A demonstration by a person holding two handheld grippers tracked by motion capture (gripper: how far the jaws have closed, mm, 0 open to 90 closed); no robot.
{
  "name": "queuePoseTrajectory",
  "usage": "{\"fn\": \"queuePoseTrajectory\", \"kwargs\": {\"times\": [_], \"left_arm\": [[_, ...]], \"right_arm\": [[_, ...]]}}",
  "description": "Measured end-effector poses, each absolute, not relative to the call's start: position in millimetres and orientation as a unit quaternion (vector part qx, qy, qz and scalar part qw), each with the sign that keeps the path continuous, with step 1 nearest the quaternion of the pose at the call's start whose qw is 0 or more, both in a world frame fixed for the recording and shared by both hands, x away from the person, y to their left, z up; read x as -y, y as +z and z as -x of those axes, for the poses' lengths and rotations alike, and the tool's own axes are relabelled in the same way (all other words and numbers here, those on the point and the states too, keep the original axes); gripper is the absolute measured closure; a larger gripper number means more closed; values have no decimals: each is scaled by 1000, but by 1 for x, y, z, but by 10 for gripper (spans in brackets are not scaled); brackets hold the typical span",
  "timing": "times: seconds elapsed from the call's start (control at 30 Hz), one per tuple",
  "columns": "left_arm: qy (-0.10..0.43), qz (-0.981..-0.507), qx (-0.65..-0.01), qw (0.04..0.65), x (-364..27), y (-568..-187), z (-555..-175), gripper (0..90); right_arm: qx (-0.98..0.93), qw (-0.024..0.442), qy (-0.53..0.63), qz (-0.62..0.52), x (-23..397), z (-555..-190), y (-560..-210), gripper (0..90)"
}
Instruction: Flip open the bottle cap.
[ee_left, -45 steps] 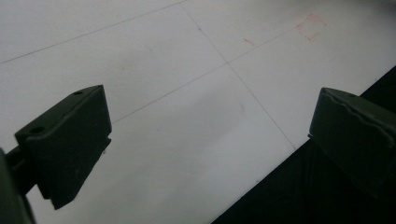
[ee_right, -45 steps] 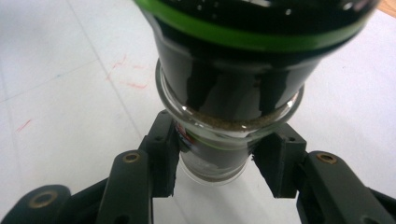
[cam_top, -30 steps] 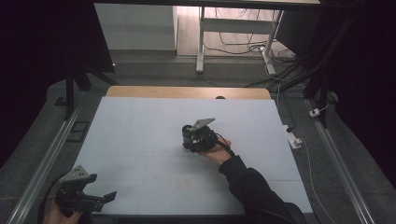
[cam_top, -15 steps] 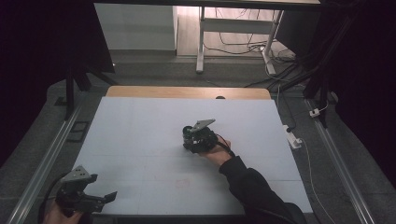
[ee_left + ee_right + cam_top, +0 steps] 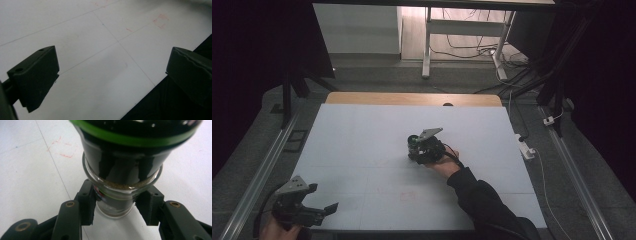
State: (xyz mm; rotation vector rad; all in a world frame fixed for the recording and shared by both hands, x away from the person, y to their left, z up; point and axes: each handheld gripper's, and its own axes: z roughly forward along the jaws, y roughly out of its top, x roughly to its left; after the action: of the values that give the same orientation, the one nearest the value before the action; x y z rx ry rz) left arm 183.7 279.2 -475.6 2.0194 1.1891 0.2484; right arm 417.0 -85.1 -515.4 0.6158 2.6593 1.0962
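Nothing has changed: both tongs (left [image 5: 319, 210], right [image 5: 414, 147]) unmoved.

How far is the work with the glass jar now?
Done: the right hand-held gripper is shut on the clear glass jar with a black, green-ringed top. In hand: the jar stands on the white table. Left: moving it; the left hand-held gripper is open.

- The high view is dim, its left and right edges nearly black.
- The brightest light falls at top centre, on the floor beyond the table [image 5: 362, 145].
- The gripper views are evenly lit; their close black jaws are soft-edged.
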Motion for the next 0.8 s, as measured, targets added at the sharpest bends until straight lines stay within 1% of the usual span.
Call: {"fn": "queuePoseTrajectory", "kwargs": {"times": [0.3, 0.4, 0.8], "left_arm": [[94, -793, -448, 401, -277, -475, -190, 0], [95, -790, -438, 419, -274, -476, -195, 0], [87, -793, -422, 432, -258, -475, -213, 0]], "right_arm": [[-899, 100, 372, -209, 85, -417, -516, 528], [-899, 100, 372, -209, 85, -417, -516, 528], [-899, 97, 374, -204, 86, -418, -516, 528]]}}
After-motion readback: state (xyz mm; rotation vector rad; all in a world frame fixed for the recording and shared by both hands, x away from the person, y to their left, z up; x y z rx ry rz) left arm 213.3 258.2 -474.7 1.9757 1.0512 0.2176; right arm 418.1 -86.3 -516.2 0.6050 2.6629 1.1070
